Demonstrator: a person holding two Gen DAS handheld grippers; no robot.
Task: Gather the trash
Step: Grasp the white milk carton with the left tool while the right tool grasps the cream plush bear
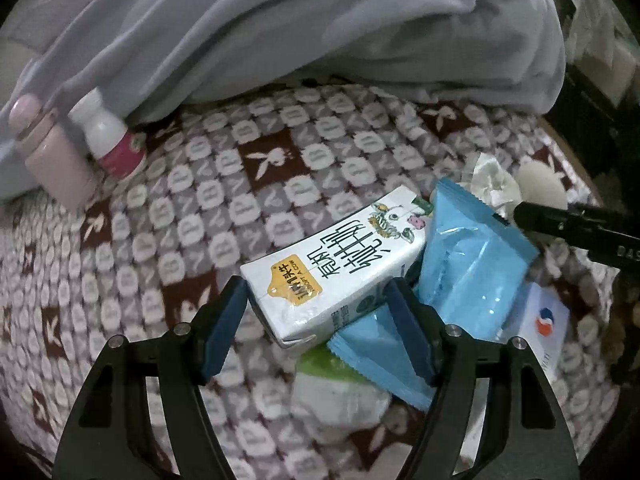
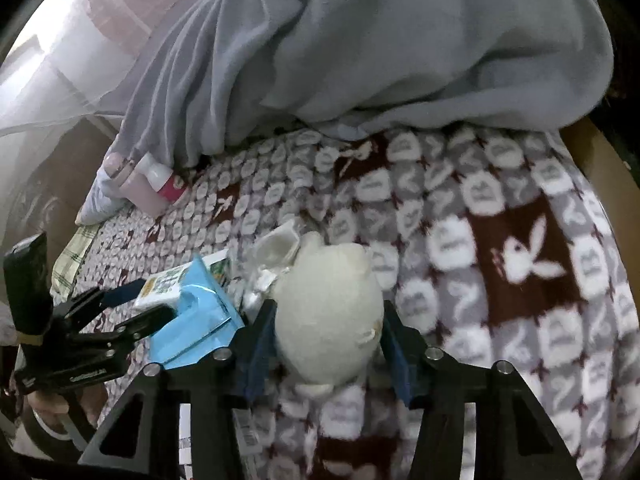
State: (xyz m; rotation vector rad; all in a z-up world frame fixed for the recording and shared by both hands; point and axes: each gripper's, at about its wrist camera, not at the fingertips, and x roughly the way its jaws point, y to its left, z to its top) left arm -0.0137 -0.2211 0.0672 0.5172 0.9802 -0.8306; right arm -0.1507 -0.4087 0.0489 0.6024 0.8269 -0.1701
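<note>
Bed blanket (image 1: pixel 132 216) bore litter: left gripper (image 1: pixel 318 320) fingers gaped astride a light, stiff milk carton (image 1: pixel 340 264), best pinched across its narrow sides; right gripper (image 2: pixel 326 344) fingers flanked a soft white plush ball (image 2: pixel 328 320), contact unclear.

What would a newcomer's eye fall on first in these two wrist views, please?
Probably the white milk carton with its bold black lettering, lying on the rabbit-patterned blanket between the left gripper's blue fingers, with bright blue wrappers against it. Next, the cream plush toy between the right gripper's fingers. Behind both, a grey quilt is heaped, with a pink bottle at its edge.
</note>
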